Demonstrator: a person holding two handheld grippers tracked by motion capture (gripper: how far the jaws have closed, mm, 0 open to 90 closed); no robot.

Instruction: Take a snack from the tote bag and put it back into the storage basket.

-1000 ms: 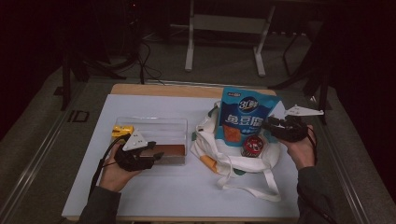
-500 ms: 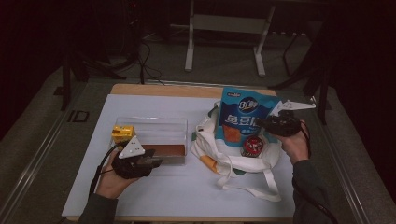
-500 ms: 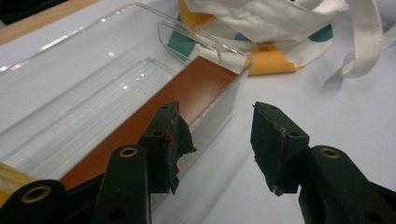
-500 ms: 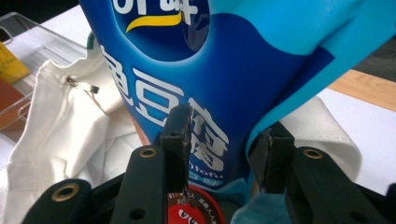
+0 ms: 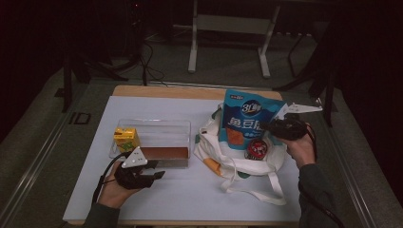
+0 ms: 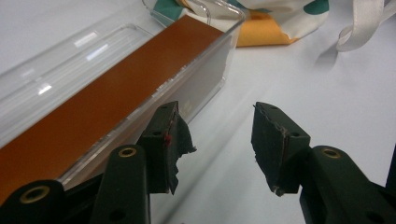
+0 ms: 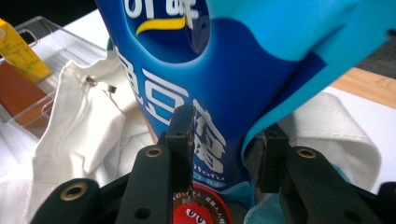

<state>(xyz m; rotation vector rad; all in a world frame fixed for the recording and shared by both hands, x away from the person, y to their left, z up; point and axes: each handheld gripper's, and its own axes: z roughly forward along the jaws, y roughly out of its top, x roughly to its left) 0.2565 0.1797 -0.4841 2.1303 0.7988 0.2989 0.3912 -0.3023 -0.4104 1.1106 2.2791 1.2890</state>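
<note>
Two grippers, two different jobs going on here. The right gripper [image 5: 266,126] is the one doing the work: its jaws sit either side of the lower right part of the blue snack bag [image 5: 247,121], which stands upright out of the white tote bag [image 5: 223,156] on the right half of the worktop [image 5: 190,199]. From the right gripper view the jaws have just been closing, with the pouch between them; the right one looks tucked against the bag's folded edge, but I can't honestly tell if both pads are pressing yet. The bag's long axis runs straight up, directly ahead of those jaws, so any lift looks like a plain upward pull out of the tote.

The left gripper [image 5: 154,175] is well away, low over the worktop just in front of the clear plastic tray [image 5: 157,128], jaws apart with nothing between them. The tray's brown insert [image 6: 107,98] runs lengthwise past its left jaw.

Readable stuff: big white Chinese characters on the pouch, a round logo up top that I can't make out, and "tofu" in small print near the bottom. A red round M&M's-style pack [image 5: 257,149] sits in the tote below it. The yellow drink carton [image 5: 126,139] stands at the tray's left end, print too small to read.
</note>
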